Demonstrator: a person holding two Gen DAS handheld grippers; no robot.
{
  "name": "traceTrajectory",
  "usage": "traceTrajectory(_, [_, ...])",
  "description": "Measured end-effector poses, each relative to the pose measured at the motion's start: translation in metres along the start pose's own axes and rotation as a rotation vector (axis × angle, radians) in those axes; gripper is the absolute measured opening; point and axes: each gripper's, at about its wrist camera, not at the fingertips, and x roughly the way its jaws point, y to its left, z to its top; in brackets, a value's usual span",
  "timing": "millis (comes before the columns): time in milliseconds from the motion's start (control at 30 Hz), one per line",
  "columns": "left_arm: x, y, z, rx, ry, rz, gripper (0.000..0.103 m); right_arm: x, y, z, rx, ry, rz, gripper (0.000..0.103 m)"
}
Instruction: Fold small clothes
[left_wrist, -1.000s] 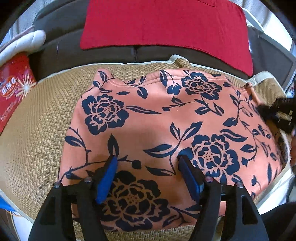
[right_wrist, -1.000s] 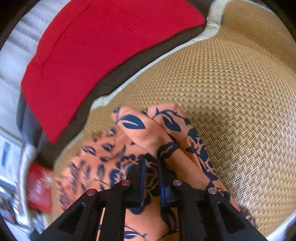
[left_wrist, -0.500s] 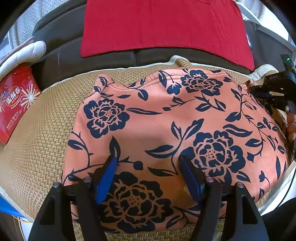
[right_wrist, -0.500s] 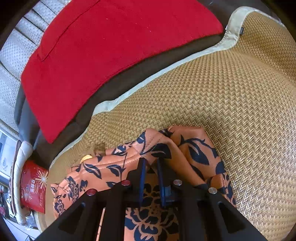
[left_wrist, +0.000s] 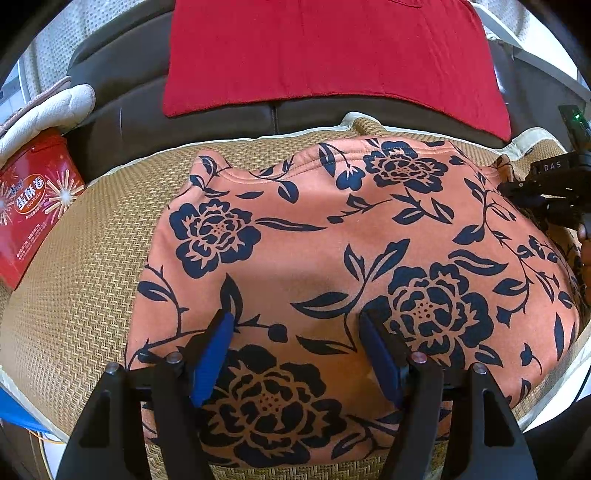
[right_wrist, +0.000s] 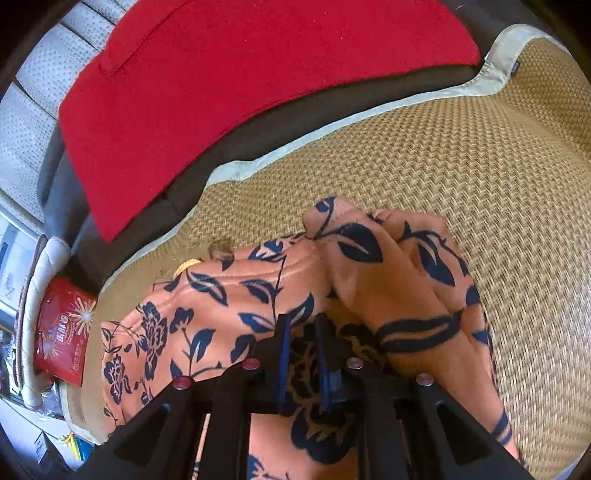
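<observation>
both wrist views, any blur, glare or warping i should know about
Left wrist view: sharp, strong fisheye bowing of the woven mat, floral garment evenly lit. Right wrist view: same warping, slightly softer, warm light on the red cloth, no harsh glare.

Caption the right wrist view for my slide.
Right hand-held gripper pinches orange floral garment on woven straw mat.

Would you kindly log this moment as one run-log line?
left gripper: open over floral garment | right gripper: shut on garment edge | surface: woven mat
</observation>
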Motion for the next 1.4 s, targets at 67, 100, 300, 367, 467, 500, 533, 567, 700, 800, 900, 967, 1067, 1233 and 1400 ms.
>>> traceTrajectory(67, [0.001, 0.001, 0.001, -0.002, 0.0, 0.003, 0.071, -0.003, -0.001, 0.002, 0.007, -0.006, 0.008, 0.016])
traceTrajectory(100, [0.001, 0.001, 0.001, -0.002, -0.001, 0.006, 0.071, -0.007, -0.003, 0.003, 0.01, -0.012, 0.01, 0.016])
traceTrajectory(300, [-0.004, 0.006, 0.002, -0.012, -0.018, 0.034, 0.071, -0.022, -0.009, 0.005, 0.004, -0.051, 0.033, 0.018])
traceTrajectory(367, [-0.006, 0.011, 0.001, -0.02, -0.025, 0.05, 0.071, -0.024, -0.01, 0.005, 0.002, -0.049, 0.032, 0.018])
traceTrajectory(467, [-0.007, 0.022, -0.001, -0.054, -0.023, 0.069, 0.071, -0.024, -0.012, 0.005, 0.009, -0.039, 0.038, 0.018])
traceTrajectory(500, [-0.006, 0.025, -0.002, -0.063, -0.021, 0.073, 0.071, -0.023, -0.011, 0.005, 0.009, -0.038, 0.039, 0.018])
traceTrajectory(533, [-0.006, 0.029, -0.002, -0.074, -0.019, 0.078, 0.071, -0.022, -0.009, 0.006, 0.008, -0.039, 0.038, 0.018])
traceTrajectory(567, [-0.007, 0.032, -0.004, -0.081, -0.02, 0.083, 0.071, -0.021, -0.008, 0.006, 0.005, -0.04, 0.039, 0.018])
traceTrajectory(700, [-0.009, 0.042, -0.006, -0.094, -0.023, 0.098, 0.071, -0.008, -0.006, 0.006, 0.004, -0.022, 0.013, 0.018])
traceTrajectory(800, [-0.011, 0.047, -0.008, -0.093, -0.022, 0.107, 0.071, -0.001, -0.009, 0.008, 0.011, -0.016, -0.003, 0.016])
traceTrajectory(900, [-0.012, 0.054, -0.01, -0.097, -0.024, 0.109, 0.071, 0.001, -0.008, 0.008, 0.023, -0.024, 0.004, 0.017])
traceTrajectory(967, [-0.013, 0.059, -0.009, -0.099, -0.026, 0.114, 0.071, -0.004, -0.005, 0.004, 0.022, -0.04, 0.016, 0.018])
traceTrajectory(1067, [-0.011, 0.064, -0.009, -0.103, -0.014, 0.119, 0.071, -0.021, -0.004, -0.005, 0.014, -0.06, 0.067, 0.018])
traceTrajectory(1233, [-0.003, 0.058, -0.011, -0.11, 0.028, 0.111, 0.082, -0.025, -0.014, -0.027, 0.03, -0.004, 0.072, 0.033])
traceTrajectory(1400, [-0.003, 0.061, -0.012, -0.132, 0.037, 0.095, 0.083, -0.067, -0.036, -0.047, 0.099, -0.058, 0.165, 0.035])
